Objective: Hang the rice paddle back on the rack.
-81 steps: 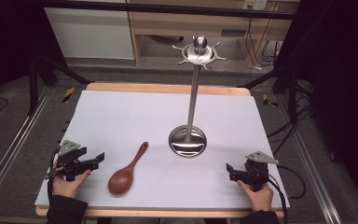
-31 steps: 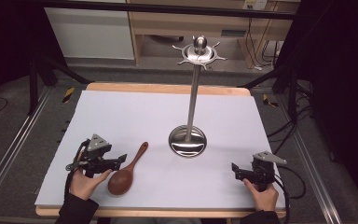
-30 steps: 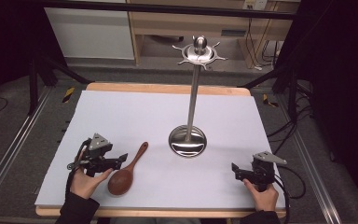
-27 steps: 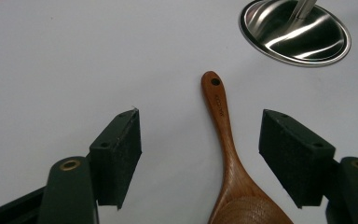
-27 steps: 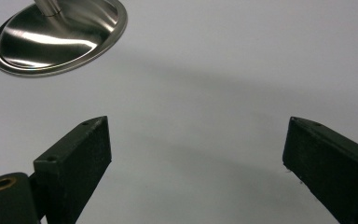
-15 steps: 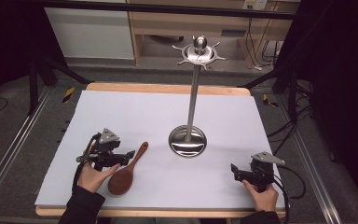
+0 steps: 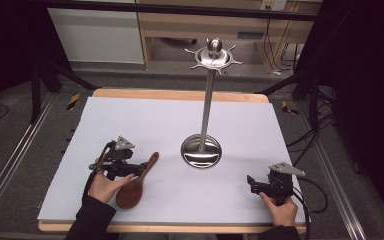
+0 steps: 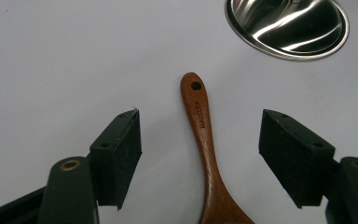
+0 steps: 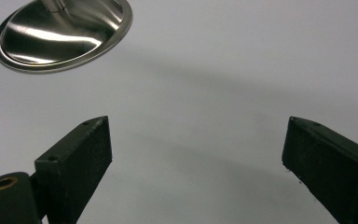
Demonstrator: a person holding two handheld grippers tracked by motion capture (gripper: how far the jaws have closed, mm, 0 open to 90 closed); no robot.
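— Where is the brown wooden spoon with the small hole in its handle (image 8: 204,140) now?

— It lies flat on the white table cover (image 7: 130,120), in the lower left part of the high view, bowl toward the person, handle pointing up and right toward the shiny round steel base of the tall hook stand (image 7: 201,151). The left gripper (image 8: 200,140) hangs over it with its jaws wide apart, one on each side of the handle, touching nothing as far as I can see.

— How will it handle?

— I think light and stiff, not fragile. The polished wood may be a little slippery, so I would close on the narrow middle of the handle, below the hole.

— And the other one?

— The right gripper (image 9: 196,154) rests at lower right, also wide open, empty, well apart from the spoon.
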